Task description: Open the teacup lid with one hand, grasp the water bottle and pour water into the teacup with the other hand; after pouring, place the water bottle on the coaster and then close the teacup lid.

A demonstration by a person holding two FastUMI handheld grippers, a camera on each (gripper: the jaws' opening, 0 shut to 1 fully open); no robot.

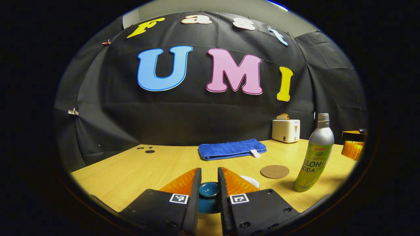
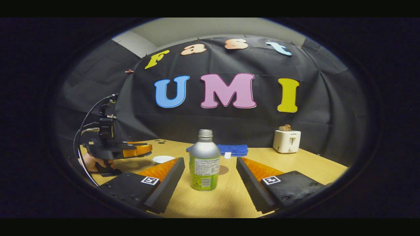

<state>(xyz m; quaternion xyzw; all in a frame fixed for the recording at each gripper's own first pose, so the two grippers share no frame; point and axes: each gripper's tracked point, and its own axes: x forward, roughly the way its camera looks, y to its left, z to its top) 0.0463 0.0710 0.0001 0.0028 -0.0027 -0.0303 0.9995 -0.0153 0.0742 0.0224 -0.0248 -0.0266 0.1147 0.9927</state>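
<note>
The left hand-held gripper (image 1: 209, 183) is clamped on the lid (image 1: 209, 189), apparently lifted, while the right hand-held gripper (image 2: 210, 170) stands wide around the upright bottle (image 2: 204, 162) on the tabletop (image 2: 305, 164), untouched, so closing comes next.

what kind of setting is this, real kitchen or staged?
Most likely a staged recording booth, not a real kitchen: black cloth wall draped behind a wooden table, with household props laid out on it: a toaster, a folded blue towel, a water bottle and a coaster.
</note>
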